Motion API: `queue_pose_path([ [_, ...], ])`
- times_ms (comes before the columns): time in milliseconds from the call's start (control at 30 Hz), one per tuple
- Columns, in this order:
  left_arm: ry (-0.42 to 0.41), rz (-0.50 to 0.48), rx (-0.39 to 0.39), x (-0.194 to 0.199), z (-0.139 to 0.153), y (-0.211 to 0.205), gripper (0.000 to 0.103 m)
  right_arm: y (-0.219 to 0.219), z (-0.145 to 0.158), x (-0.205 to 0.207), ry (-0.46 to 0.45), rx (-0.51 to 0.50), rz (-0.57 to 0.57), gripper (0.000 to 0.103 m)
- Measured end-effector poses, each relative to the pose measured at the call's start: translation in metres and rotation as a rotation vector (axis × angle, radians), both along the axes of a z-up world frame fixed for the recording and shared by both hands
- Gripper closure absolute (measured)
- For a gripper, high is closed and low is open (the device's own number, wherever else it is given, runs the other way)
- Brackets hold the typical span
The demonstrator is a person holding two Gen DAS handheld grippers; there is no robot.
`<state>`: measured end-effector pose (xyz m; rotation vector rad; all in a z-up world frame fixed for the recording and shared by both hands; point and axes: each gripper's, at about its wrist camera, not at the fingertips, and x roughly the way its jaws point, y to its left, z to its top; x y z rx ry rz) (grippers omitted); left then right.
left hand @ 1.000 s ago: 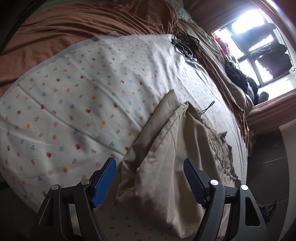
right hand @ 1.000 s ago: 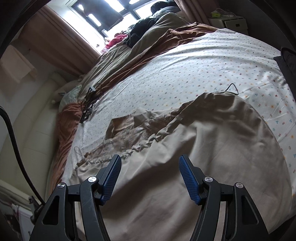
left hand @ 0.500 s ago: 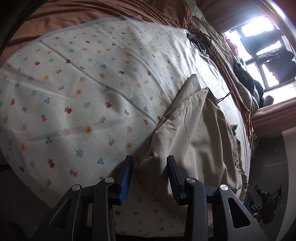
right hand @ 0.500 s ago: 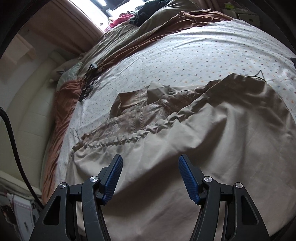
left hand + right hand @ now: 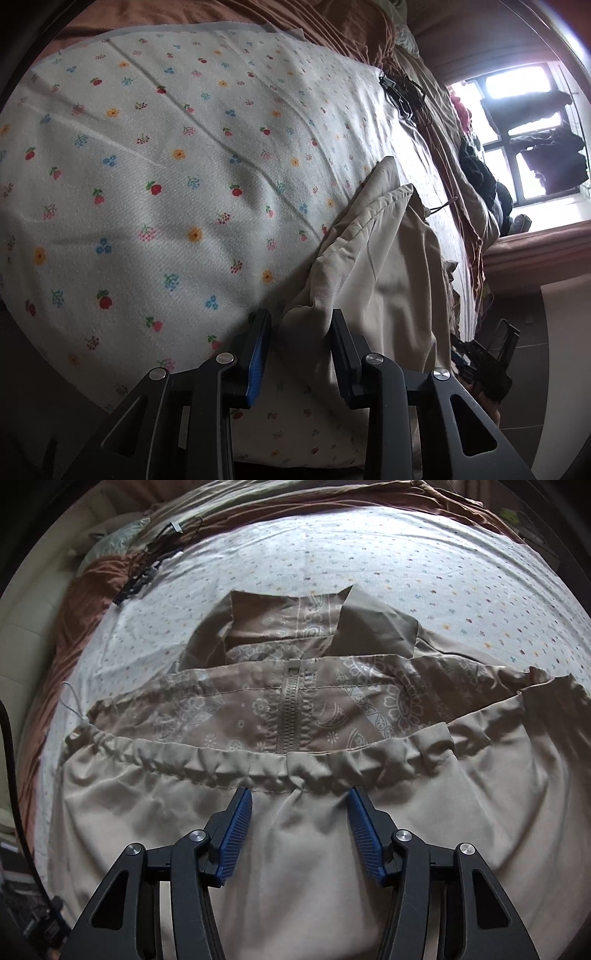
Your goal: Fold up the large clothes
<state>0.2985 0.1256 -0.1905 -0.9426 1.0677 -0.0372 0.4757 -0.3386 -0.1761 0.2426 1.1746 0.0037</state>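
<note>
Beige jacket (image 5: 295, 849) lying spread on a bed covered by a white sheet (image 5: 166, 184) printed with small flowers and fruit.

Seen from the right wrist, the jacket fills the near half of the bed, its gathered drawstring hem (image 5: 258, 771) running across the middle, with a paisley-printed lining (image 5: 369, 701) and a zipper (image 5: 290, 716) showing beyond it. The right gripper (image 5: 300, 805) sits just short of that hem with its blue-padded jaws spread wide, nothing between them but flat cloth below. From the left wrist, the left gripper (image 5: 300, 332) has its jaws drawn in narrow around a raised fold at the jacket's edge (image 5: 314, 295); whether the pads actually pinch the cloth is hard to tell. A brown blanket (image 5: 332, 26) is bunched at the far side, a black cable (image 5: 400, 92) lies on the sheet near it, and a bright window (image 5: 524, 110) stands beyond.
</note>
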Motion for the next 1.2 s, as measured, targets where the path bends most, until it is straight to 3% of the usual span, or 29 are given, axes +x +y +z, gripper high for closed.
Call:
queue_pose_path([
  [67, -0.001, -0.008, -0.016, -0.001, 0.001, 0.0, 0.069, 0.001, -0.008, 0.007, 0.006, -0.032, -0.003, 0.061],
  [100, -0.003, -0.011, -0.025, -0.002, 0.002, 0.001, 0.069, 0.001, -0.008, 0.008, -0.005, -0.037, -0.001, 0.072],
  [133, -0.005, -0.013, -0.035, -0.003, 0.002, 0.001, 0.069, 0.001, -0.006, 0.009, -0.021, -0.023, 0.008, 0.092],
  [233, -0.008, -0.015, -0.063, -0.004, 0.002, 0.0, 0.069, -0.006, 0.002, 0.016, -0.054, 0.017, 0.001, 0.096],
  [400, 0.0, -0.012, -0.125, -0.01, 0.004, -0.004, 0.069, -0.025, 0.008, 0.027, -0.083, 0.104, -0.044, 0.099],
  [633, -0.001, -0.039, -0.157, -0.012, 0.004, -0.025, 0.069, -0.021, 0.0, 0.041, -0.088, 0.097, -0.05, 0.101],
  [867, 0.018, 0.002, -0.171, 0.006, -0.013, -0.029, 0.069, -0.026, 0.006, 0.037, -0.111, 0.116, -0.021, 0.1],
  [1033, -0.008, 0.015, -0.208, 0.01, -0.019, -0.027, 0.069, -0.032, 0.03, 0.021, -0.163, 0.145, -0.012, 0.099],
  [1200, -0.022, 0.02, -0.194, 0.006, -0.014, -0.03, 0.069, -0.027, 0.05, -0.003, -0.183, 0.152, 0.015, 0.099],
])
